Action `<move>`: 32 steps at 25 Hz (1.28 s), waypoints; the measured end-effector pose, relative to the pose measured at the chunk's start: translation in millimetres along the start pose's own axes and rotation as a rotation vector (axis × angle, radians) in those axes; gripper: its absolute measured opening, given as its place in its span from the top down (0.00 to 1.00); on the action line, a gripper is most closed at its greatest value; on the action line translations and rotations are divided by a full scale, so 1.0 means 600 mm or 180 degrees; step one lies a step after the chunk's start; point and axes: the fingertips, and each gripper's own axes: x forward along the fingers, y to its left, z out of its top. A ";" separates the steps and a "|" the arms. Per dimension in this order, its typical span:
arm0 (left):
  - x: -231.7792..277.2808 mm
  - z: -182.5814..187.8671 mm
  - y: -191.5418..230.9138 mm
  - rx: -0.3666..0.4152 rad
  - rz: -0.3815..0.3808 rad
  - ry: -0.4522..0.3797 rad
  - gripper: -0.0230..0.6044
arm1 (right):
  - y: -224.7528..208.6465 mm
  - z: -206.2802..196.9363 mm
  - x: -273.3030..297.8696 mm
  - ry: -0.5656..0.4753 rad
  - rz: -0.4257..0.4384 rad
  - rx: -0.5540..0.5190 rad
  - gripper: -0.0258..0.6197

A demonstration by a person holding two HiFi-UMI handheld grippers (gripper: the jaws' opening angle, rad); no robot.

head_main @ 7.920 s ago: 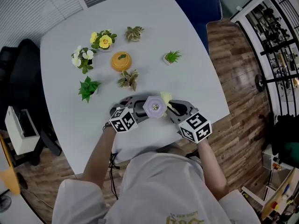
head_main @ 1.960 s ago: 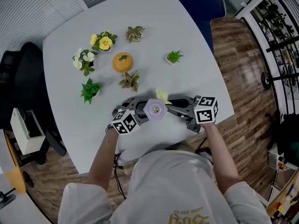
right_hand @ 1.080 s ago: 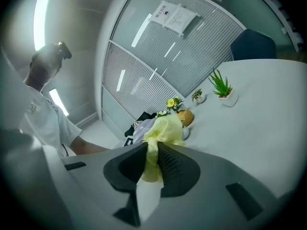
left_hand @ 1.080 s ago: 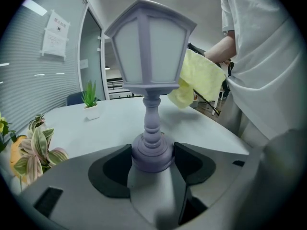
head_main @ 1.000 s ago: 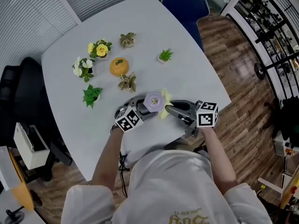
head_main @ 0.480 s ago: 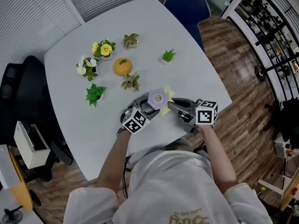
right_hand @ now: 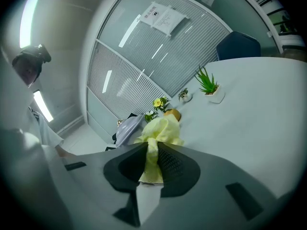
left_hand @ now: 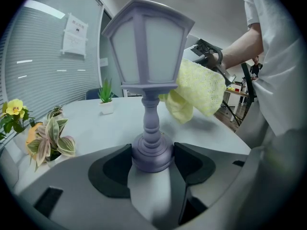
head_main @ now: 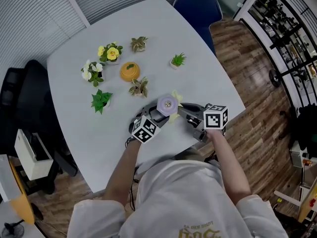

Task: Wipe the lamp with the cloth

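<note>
Your left tongs [left_hand: 152, 158] are clamped on the base of the lamp [left_hand: 147, 66], which is upright near the tabletop's [head_main: 89, 133] front edge. Your right tongs [right_hand: 152, 163] pinch the cloth [left_hand: 197, 89], which is at the shade's right side. Stroke along the vertical axis.

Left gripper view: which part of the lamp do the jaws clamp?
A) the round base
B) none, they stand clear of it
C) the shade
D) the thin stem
A: the left gripper presses its pads on both sides of the round base of the lamp; the cloth is up by the shade.
</note>
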 end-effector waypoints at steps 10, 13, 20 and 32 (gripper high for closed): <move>0.002 0.003 0.000 -0.0118 0.0190 0.0003 0.52 | -0.009 0.006 0.000 -0.0050 -0.0249 -0.0025 0.85; 0.002 0.002 0.000 -0.0163 0.0222 0.0021 0.52 | -0.010 0.004 -0.002 -0.0082 -0.0361 -0.0024 0.85; -0.001 0.001 0.001 -0.0349 0.0433 0.0057 0.52 | 0.003 -0.003 -0.009 -0.0124 -0.0487 -0.0013 0.85; -0.003 0.002 0.003 -0.0367 0.0573 0.0033 0.52 | 0.023 -0.025 -0.009 -0.0127 -0.0503 0.0325 0.85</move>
